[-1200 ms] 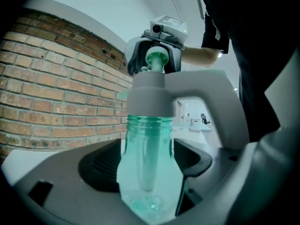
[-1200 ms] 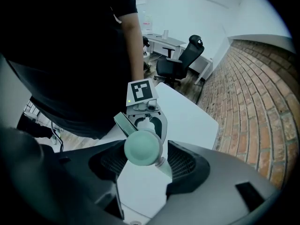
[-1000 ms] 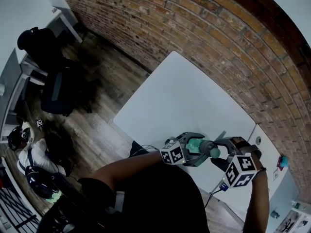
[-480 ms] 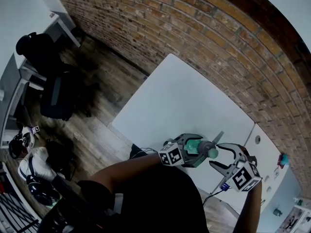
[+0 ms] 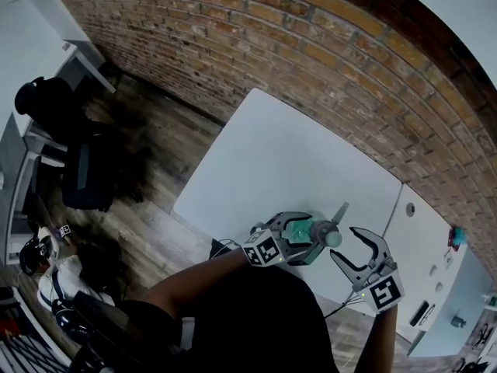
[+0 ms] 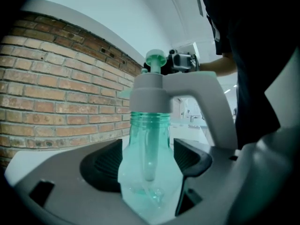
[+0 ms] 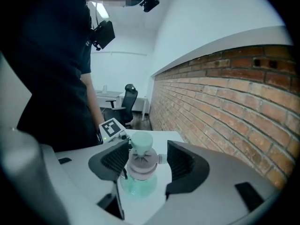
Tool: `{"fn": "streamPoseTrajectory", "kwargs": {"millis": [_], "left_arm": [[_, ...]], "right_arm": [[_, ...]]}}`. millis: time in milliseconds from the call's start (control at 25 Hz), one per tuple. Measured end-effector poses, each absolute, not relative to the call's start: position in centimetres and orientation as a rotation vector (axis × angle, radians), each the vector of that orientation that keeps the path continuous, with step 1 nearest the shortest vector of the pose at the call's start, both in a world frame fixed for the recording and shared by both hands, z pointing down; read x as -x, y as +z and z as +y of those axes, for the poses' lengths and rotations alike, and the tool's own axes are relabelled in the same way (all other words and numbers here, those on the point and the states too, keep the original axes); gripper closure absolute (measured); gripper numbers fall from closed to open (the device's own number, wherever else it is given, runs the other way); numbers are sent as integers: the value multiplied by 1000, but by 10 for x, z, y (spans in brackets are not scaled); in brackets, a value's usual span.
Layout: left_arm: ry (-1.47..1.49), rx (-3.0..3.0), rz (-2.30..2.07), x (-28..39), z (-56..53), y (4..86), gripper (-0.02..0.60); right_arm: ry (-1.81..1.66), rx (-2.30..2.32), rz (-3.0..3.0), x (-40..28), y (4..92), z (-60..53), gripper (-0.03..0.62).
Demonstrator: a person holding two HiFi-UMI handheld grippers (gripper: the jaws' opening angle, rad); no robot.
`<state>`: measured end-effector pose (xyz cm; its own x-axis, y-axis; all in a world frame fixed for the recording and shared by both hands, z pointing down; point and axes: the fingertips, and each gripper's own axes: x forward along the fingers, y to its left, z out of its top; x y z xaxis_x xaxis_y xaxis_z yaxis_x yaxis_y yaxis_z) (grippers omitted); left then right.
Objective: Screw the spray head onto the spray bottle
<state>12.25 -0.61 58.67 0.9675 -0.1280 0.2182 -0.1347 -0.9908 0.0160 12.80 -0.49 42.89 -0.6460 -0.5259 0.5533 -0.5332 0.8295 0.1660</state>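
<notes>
Jaws of my left gripper [image 5: 293, 241] clamp the green spray bottle [image 6: 149, 146], grey spray head [image 6: 152, 92] atop; my right gripper [image 5: 352, 249] gapes just beside, lower centre.

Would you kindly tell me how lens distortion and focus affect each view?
Head view: strong fisheye bows the brick wall into an arc. Left gripper view: the very close spray bottle looks soft. Right gripper view: corners vignetted dark, spray head reasonably sharp.
</notes>
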Motion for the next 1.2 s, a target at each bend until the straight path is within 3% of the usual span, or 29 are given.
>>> {"fn": "streamPoseTrajectory", "kwargs": {"millis": [320,600,680,800,1000,1200], "left_arm": [[304,-3025,-376,-87,-21,572,253],[237,-2959,-580,-60,-32,548,382],[185,-2923,-653,-53,-35,532,478],[156,-2907,-765,-44,-36,507,571],[58,-2811,-940,-39,-23,463,580],[12,-2798,-1079,-33,10,436,580]], "right_arm": [[69,-1072,-2484,-135,426,9,335],[52,-1270,-2553,-134,412,15,338],[56,-1299,-2606,-134,404,20,367],[22,-1295,-2654,-137,397,33,476],[61,-1460,-2742,-163,379,39,576],[-2,-1440,-2687,-162,389,48,585]]}}
